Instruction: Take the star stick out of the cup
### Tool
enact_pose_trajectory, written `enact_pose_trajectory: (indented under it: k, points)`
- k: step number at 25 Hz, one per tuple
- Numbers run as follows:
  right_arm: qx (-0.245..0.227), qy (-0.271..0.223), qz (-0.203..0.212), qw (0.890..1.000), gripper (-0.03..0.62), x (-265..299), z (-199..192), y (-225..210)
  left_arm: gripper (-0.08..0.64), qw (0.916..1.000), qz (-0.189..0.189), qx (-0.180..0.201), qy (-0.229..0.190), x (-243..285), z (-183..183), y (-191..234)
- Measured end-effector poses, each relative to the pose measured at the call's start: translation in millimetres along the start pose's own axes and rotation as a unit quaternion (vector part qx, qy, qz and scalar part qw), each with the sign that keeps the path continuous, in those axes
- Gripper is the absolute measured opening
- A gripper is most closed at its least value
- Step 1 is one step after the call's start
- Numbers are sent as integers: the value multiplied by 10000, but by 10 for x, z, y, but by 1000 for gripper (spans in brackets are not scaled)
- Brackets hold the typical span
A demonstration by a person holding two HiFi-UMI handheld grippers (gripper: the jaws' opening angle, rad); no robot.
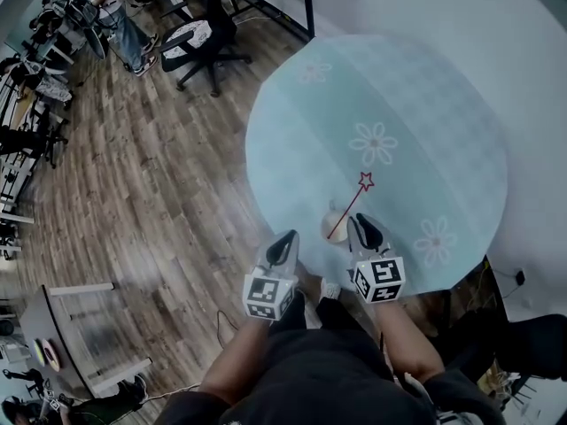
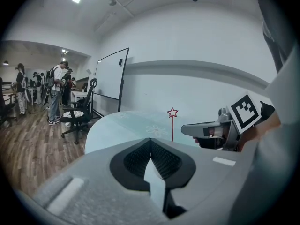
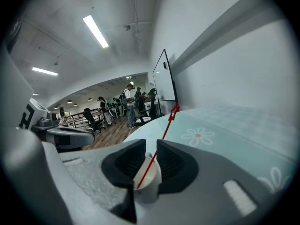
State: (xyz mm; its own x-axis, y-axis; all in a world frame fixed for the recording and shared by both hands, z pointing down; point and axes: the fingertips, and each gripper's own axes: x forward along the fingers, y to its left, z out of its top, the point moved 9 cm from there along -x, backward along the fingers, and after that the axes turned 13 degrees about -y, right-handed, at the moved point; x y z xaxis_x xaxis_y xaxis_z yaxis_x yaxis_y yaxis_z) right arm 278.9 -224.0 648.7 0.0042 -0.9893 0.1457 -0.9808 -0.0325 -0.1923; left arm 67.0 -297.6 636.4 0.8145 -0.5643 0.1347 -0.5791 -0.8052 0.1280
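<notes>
Right hand-held gripper: jaws apart, white cup with red star stick in the gap. Cup sits near the lower edge of the table. Left hand-held gripper: jaws closed, empty.

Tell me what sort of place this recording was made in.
Most likely a shared office or lab workspace. There are rolling office chairs on a wood-look floor, a freestanding whiteboard, and several people standing about in the background.
</notes>
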Motion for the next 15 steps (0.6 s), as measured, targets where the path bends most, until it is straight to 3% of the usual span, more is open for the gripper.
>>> enact_pose_trajectory:
  k: [15]
  points:
    - [319, 724, -7, 9969, 80, 409, -232, -98, 5, 9997, 109, -193, 141, -32, -150, 154]
